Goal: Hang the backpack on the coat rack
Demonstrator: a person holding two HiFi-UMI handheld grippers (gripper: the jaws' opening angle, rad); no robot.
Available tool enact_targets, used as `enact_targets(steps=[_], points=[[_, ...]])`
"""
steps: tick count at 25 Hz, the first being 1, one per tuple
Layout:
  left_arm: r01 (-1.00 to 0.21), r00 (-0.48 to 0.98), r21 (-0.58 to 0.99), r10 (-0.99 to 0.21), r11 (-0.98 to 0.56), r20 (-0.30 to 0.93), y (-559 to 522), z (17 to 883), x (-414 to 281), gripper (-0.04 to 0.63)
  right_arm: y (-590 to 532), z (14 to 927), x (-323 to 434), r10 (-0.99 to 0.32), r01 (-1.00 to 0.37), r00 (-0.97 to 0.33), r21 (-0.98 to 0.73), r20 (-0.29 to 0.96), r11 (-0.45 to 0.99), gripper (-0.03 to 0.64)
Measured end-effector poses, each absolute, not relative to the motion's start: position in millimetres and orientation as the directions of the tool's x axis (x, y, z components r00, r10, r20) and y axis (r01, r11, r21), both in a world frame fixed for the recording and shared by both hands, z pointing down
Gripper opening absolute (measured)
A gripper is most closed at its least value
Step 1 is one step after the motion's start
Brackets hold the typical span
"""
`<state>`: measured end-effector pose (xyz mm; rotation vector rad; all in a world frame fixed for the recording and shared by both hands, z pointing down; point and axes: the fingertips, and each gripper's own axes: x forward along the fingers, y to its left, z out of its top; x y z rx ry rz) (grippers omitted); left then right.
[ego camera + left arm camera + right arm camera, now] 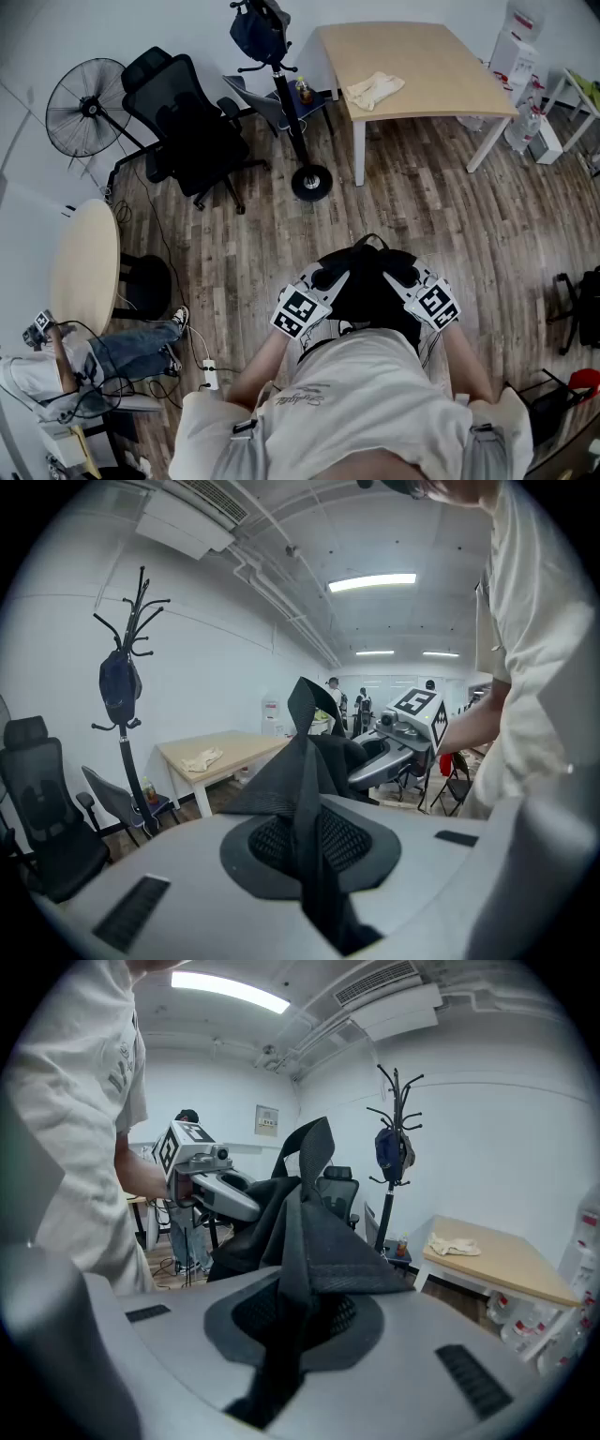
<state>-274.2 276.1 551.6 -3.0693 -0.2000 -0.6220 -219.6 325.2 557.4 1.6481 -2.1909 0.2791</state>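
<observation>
In the head view we hold the black backpack (366,292) just in front of our chest between the left gripper (330,278) and the right gripper (400,274). The coat rack (289,112) stands well ahead across the floor and a little to the left, so we judge the left hand the nearer one. In the left gripper view our jaws pinch a strap (305,789) of the backpack, and the rack's upright pole rises off to the left with a dark bag (119,691) hanging from it and its top hooks bare. In the right gripper view the jaws likewise clamp a strap, and the rack stands ahead and to the right.
</observation>
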Motion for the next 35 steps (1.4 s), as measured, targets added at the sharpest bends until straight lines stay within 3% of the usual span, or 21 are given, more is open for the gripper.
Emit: enact_targets(steps=[15,27,35], points=[[0.147,0.901,0.058,0.158,-0.987,0.404,247.4,563.3,-245.4,0.043,304.4,589.5,-187.5,-0.882,-0.966,-0.233,0.010,0.410,0.260,0.029],[0.055,0.892,0.111,0.098,-0.992,0.442,183.5,570.7,-139.2,0.043,236.2,600.8,-80.7,-0.858,-0.939,-0.327,-0.033,0.396,0.343,0.029],[-0.005,0.910,0.054,0.018,-0.999,0.415,140.6,557.2,-51.0,0.043,192.4,586.2,5.2,-0.850,-0.918,-0.352,0.030,0.392,0.394,0.031]])
